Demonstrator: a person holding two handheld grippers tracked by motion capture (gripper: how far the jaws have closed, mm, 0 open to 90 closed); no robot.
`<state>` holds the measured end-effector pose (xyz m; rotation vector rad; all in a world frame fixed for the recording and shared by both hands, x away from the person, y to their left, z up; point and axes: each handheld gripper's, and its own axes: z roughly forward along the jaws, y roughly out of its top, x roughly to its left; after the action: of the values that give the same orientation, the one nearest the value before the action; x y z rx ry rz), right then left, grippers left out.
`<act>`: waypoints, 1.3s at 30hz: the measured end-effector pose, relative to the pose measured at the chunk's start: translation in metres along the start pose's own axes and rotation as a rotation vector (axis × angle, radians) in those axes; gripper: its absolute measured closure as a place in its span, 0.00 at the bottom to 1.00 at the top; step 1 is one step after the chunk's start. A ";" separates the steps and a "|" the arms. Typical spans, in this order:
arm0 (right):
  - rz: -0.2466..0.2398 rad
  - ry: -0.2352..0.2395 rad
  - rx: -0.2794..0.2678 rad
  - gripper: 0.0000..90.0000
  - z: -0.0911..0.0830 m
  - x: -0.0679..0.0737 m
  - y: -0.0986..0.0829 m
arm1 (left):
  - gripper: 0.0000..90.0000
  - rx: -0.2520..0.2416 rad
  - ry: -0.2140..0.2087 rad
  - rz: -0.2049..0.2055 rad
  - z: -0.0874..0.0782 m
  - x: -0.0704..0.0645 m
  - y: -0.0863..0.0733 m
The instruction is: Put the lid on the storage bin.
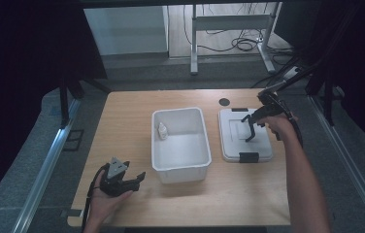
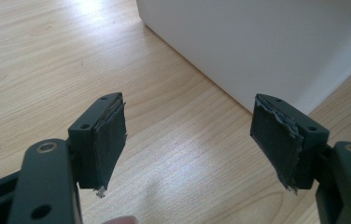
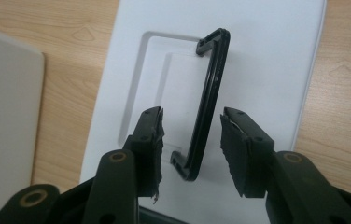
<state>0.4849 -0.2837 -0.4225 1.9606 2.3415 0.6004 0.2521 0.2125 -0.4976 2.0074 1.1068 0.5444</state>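
Right claw [image 3: 190, 135] hangs released, jaws either side of the lid's [image 3: 267, 56] raised black handle [image 3: 208, 98]; left claw [image 2: 187, 140] rests released on the worktop [image 2: 47, 60].

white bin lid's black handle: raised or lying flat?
Raised. The thin black handle stands up off the white plastic lid, between the open jaws of the right gripper, which has not closed on it.

The white lid [image 1: 246, 135] lies flat on the table, its black handle [image 3: 207, 100] raised upright.
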 end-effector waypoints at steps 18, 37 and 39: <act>0.072 0.019 0.026 0.80 0.027 -0.017 0.009 | 0.30 0.002 -0.003 0.007 0.001 -0.001 0.000; 0.137 0.071 0.043 0.92 0.035 -0.022 0.010 | 0.30 0.003 -0.005 0.009 0.002 -0.002 0.000; 0.158 0.087 0.031 0.94 0.033 -0.023 0.010 | 0.30 0.001 -0.005 0.008 0.002 -0.002 0.000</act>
<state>0.5083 -0.2947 -0.4553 2.1916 2.2714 0.6744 0.2522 0.2102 -0.4985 2.0140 1.0973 0.5429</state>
